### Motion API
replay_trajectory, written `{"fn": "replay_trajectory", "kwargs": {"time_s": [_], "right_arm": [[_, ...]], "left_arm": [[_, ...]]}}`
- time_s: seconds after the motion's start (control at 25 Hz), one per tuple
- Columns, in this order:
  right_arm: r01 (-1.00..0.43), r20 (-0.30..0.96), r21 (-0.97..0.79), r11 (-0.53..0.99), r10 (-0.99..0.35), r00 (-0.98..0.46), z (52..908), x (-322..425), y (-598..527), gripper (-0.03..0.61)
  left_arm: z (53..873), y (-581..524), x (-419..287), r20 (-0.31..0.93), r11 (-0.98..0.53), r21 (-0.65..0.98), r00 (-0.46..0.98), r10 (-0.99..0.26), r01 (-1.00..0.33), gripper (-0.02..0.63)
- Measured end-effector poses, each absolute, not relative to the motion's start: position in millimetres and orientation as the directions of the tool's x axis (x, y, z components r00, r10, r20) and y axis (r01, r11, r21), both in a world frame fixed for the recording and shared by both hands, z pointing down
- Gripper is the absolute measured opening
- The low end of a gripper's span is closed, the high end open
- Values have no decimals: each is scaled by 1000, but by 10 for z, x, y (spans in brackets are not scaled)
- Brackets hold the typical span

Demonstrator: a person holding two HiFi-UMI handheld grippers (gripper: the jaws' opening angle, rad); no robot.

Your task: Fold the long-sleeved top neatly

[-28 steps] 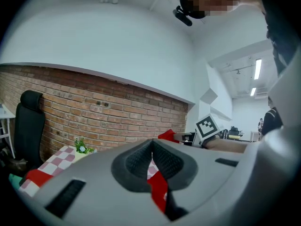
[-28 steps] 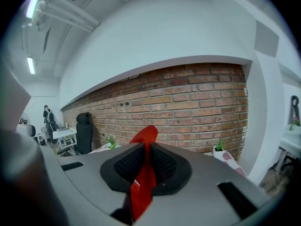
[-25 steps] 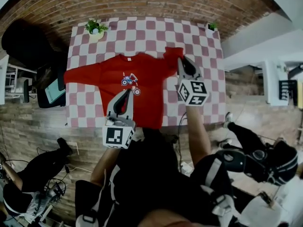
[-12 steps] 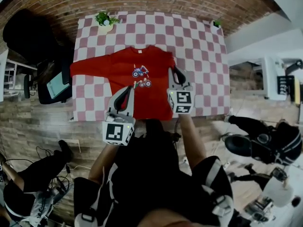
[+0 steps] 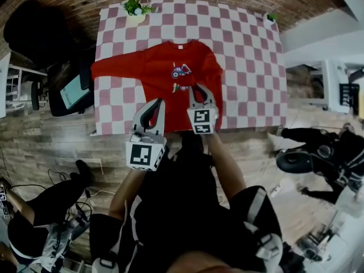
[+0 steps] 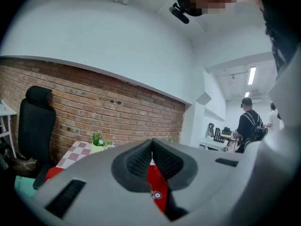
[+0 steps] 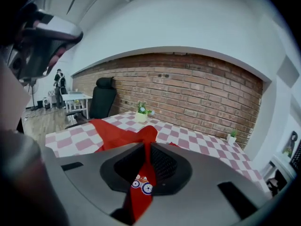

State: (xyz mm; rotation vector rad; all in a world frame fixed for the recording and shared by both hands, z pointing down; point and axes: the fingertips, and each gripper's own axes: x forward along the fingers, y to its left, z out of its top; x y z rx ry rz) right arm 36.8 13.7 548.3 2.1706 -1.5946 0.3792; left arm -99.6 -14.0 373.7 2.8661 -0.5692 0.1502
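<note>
A desk (image 5: 244,67) in red-and-white checks carries the red long-sleeved top (image 5: 159,73). The top lies flat, one sleeve stretched toward the desk's left edge in the head view and the other side folded in over the body. The right gripper (image 5: 199,88) has its jaws closed on a ridge of that red cloth near the print. The left gripper (image 5: 158,102) is over the hem, jaws pressed fully together; whether they pinch cloth is unclear. A pale pot (image 5: 135,19) at one far corner holds a green plant, and a smaller pot (image 5: 268,23) at the other holds a sprig.
</note>
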Motion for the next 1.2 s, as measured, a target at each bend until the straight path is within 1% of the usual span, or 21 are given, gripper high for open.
{"fn": "replay_trajectory", "kwargs": {"time_s": [0.4,0.68,1.2], "right_arm": [[-949,538,219,-226,-784,311,6124,-201,114,41],[-955,608,251,-159,-742,283,6539,-468,182,41],[-971,733,236,-29,-651,197,7094,-781,326,41]], "left_arm": [[3965,-296,-1402,165,-897,202,917,-364,-393,8],[4088,-343,-1569,172,-901,207,920,-351,-382,8],[4286,-383,-1690,209,-891,238,916,-341,-386,8]]}}
